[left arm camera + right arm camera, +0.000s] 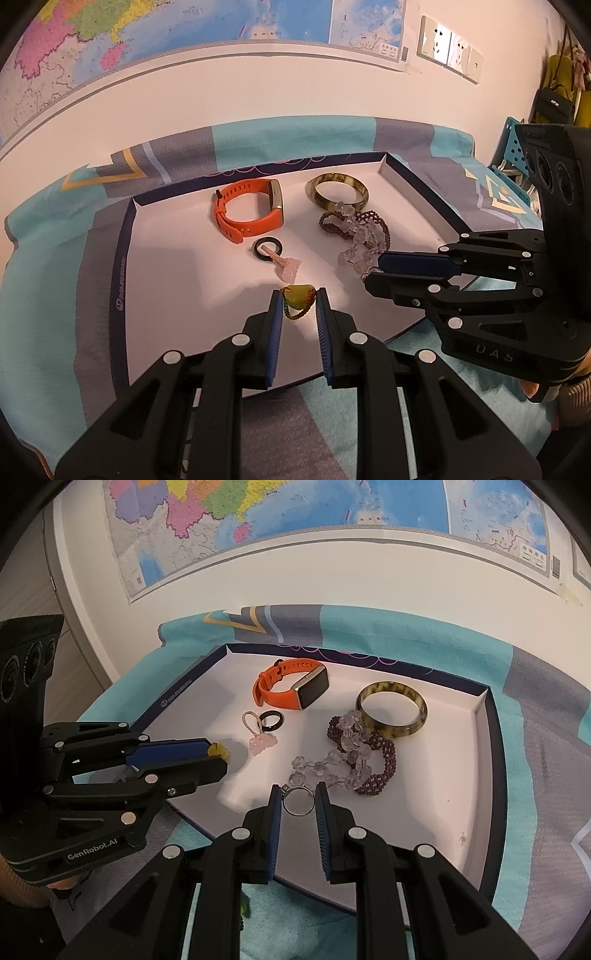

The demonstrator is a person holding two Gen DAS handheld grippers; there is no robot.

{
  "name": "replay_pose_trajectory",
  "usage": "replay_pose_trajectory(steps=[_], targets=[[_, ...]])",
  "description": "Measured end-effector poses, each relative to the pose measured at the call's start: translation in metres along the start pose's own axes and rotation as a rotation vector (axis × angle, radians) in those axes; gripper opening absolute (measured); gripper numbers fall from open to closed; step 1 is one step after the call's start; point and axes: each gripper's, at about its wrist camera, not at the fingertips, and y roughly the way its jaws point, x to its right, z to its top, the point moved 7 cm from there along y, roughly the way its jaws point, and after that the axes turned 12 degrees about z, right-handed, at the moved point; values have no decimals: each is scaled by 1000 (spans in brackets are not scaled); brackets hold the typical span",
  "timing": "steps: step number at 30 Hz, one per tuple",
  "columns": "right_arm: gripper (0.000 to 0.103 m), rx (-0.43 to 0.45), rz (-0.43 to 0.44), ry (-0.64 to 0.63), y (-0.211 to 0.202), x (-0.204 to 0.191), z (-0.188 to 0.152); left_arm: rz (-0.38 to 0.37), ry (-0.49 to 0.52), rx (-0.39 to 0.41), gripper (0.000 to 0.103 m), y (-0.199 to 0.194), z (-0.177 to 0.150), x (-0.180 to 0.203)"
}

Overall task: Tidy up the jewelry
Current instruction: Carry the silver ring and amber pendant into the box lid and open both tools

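My left gripper [298,295] is shut on a yellow-green pendant [297,296] with a beaded cord, just above the white floor of the tray [177,266]. From the right wrist view that same left gripper [221,755] shows the yellow pendant [218,751] at its tips. My right gripper [298,792] is shut on a silver ring [297,802], held over the tray's near part. In the tray lie an orange smartwatch [295,686], a brown bangle [392,708], a black ring [272,720] with a pink charm [261,741], and clear and purple bead bracelets [354,755].
The tray has a dark blue rim [491,746] and sits on a teal and grey cloth [546,760]. A wall with a map [295,513] stands close behind. A teal basket [515,147] and handbags [557,99] are at the far right.
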Motion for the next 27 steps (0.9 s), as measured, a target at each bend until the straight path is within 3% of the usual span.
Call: replay_pose_trajectory(steps=[27], targets=[[17, -14, -24, 1, 11, 5, 1, 1, -23, -42, 19, 13, -2, -2]])
